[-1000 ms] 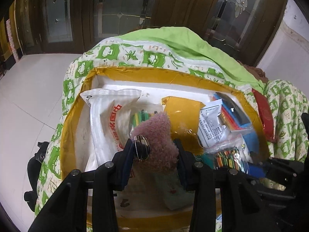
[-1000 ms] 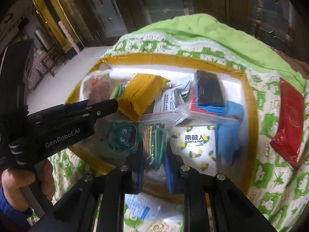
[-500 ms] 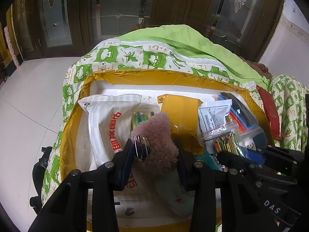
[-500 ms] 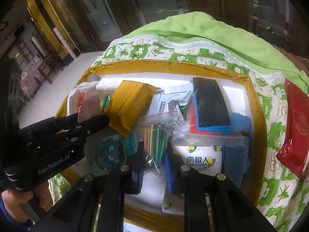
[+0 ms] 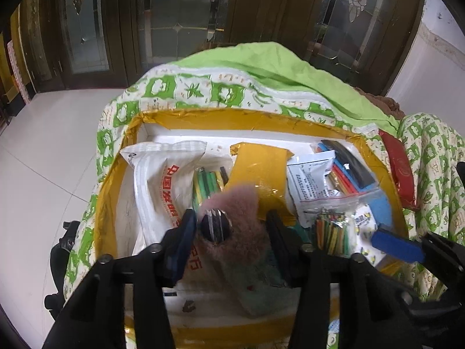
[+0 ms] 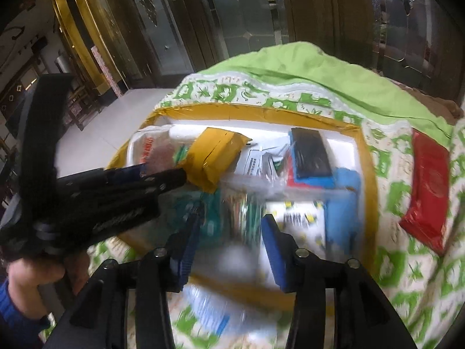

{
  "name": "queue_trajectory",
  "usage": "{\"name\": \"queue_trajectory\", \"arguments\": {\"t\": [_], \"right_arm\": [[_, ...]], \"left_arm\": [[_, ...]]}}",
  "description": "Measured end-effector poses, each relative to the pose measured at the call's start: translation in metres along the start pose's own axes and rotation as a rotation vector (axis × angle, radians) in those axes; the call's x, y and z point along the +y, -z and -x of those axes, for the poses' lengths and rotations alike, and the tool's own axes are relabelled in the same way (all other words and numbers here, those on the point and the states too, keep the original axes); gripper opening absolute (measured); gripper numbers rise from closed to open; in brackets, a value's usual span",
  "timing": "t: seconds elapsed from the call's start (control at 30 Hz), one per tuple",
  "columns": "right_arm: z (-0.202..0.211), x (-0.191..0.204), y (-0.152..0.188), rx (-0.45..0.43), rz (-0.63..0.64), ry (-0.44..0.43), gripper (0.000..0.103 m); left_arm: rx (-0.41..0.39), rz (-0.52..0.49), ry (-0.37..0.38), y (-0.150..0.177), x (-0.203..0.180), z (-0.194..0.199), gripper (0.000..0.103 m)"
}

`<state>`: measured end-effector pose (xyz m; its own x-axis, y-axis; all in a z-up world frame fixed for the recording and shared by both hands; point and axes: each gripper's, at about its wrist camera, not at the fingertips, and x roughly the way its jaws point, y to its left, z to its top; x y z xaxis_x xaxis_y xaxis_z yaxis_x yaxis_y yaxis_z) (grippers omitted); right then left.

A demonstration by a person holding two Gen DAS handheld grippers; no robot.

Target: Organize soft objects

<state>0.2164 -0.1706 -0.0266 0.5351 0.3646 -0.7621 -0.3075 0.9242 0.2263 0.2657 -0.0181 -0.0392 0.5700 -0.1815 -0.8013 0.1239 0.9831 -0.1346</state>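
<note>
Left wrist view: the left gripper (image 5: pixel 229 229) is opening around the pink plush toy (image 5: pixel 232 218), over the near edge of the box (image 5: pixel 174 115). Plush looks light and squashy; pinch its body, not the ring. Right gripper (image 6: pixel 229 226) is opening, empty.

Red Chinese characters, among them 中国, ran down the white plastic bag (image 5: pixel 162 180) at the box's left side. Small print covered a white sachet (image 5: pixel 311 177) near the box's middle but was too fine to read.

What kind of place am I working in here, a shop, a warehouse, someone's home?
Most likely a home. A green patterned quilt covers the work surface, dark wooden doors with decorative glass panels stand behind it, and the floor is pale tile. The items sit in a tape-edged foam box.
</note>
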Motion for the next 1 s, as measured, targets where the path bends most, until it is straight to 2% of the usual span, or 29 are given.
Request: {"name": "queue_trajectory", "arguments": {"t": [0.13,0.3,0.5,0.63,0.7,0.9,1.0], "right_arm": [[0.034,0.008,0.012,-0.076,0.028,0.012,0.072],[0.059,0.012,0.027,-0.127,0.025,0.035,0.088],[0.079,0.0,0.062,-0.086,-0.04,0.074,0.093],[0.094,-0.008,0.081,-0.087,-0.082,0.073,0.097],[0.103,-0.01,0.09,-0.097,-0.096,0.071,0.102],[0.112,-0.006,0.11,-0.098,-0.089,0.085,0.102],[0.117,0.002,0.119,-0.11,-0.072,0.094,0.102]], "left_arm": [[-0.055,-0.034,-0.016,0.005,-0.01,0.022,0.076],[-0.099,-0.061,-0.042,0.015,-0.02,0.048,0.085],[-0.14,-0.008,-0.07,0.038,-0.02,0.074,0.09],[-0.151,0.02,-0.103,0.065,-0.021,0.09,0.094],[-0.156,0.018,-0.128,0.077,-0.023,0.098,0.094],[-0.182,-0.016,-0.173,0.106,-0.03,0.128,0.095],[-0.216,-0.019,-0.185,0.12,-0.033,0.147,0.101]]}}
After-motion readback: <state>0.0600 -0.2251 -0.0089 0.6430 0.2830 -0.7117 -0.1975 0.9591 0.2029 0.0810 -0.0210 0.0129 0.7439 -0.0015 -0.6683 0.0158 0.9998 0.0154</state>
